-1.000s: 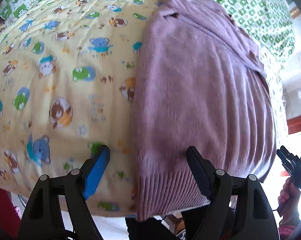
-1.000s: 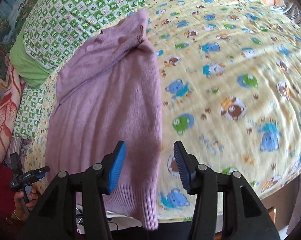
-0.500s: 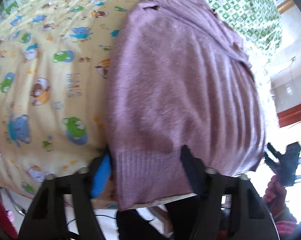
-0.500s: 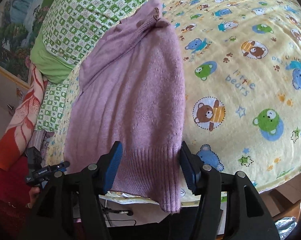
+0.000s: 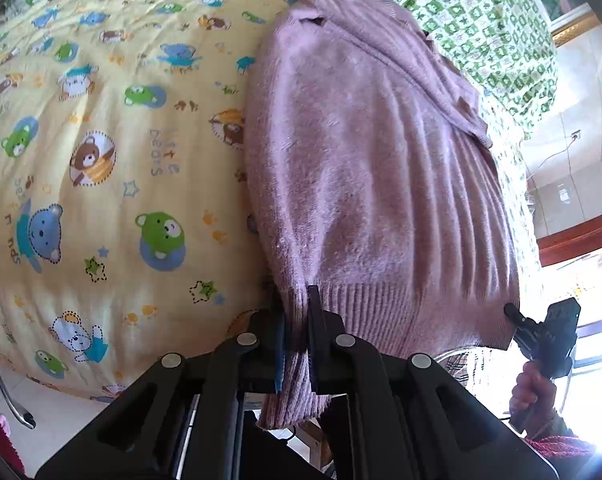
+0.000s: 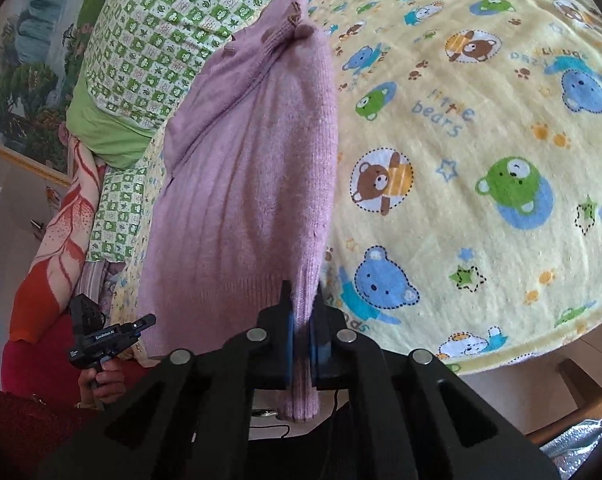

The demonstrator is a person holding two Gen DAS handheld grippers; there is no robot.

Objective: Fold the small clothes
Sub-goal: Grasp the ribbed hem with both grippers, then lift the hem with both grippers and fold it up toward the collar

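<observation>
Closed both claws since a second ago, lol. Back then spread wide and hovering short of the hem, half a second ago straddling it, now clamped down.

Starting on the left: left gripper (image 5: 297,344) pressed together on the ribbed hem of the fuzzy mauve knit sweater (image 5: 373,168), right at the bottom corner next to the yellow fleece blanket with cartoon bears (image 5: 113,120). Barely showing any blue pad now, squeezed against the knit. Got a bit of hem dangling below the fingers, off the bed edge. Also moved in closer than before, so the hem fills more of the left wrist view.

Rest of the sweater lying flat on the blanket, collar end far off up by the green-and-white checked cover (image 5: 481,12). Same spot as earlier, no real shift.

Over on the right: right gripper (image 6: 301,336) same deal, pinching a hem corner beside the blanket, with a strip of ribbing hanging down past the fingers. Previously open, with the corner just sitting between the pads. Down in the lower left of the right wrist view, spotted a hand (image 6: 101,380) holding a black pistol-shaped device (image 6: 101,336) near the other hem corner. Can't tell whether touching the knit.
</observation>
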